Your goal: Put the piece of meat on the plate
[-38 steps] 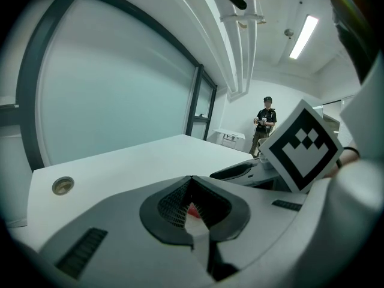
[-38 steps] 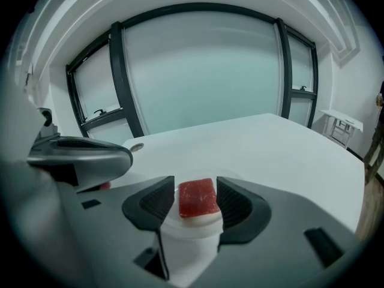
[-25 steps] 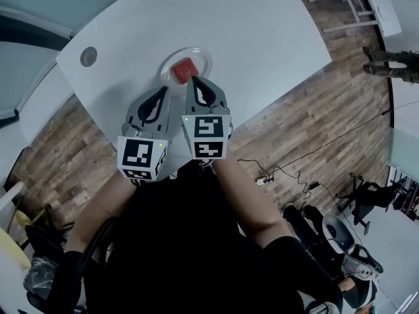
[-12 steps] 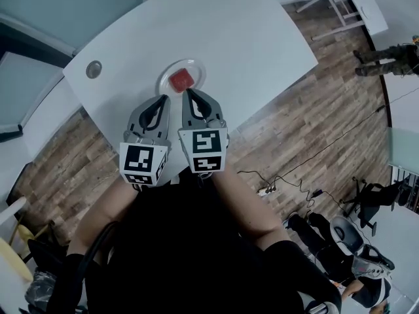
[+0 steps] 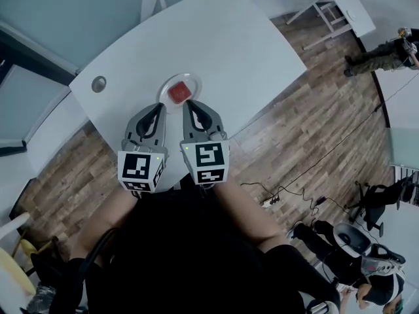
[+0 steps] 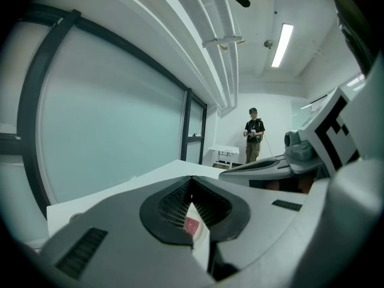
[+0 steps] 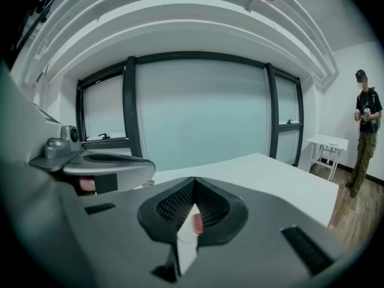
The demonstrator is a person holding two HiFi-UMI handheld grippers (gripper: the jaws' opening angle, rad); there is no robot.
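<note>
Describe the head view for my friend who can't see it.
A red square piece of meat lies on a clear round plate on a white table. Nearer the camera, a person holds the grey left gripper and grey right gripper side by side, both shut and empty.

A curved white tabletop (image 5: 249, 44) stands on a wood-plank floor (image 5: 314, 129). Frosted, dark-framed windows (image 7: 198, 113) line the wall beneath a lit ceiling strip light (image 6: 282, 44); a small white side table (image 7: 327, 141) stands near them.
</note>
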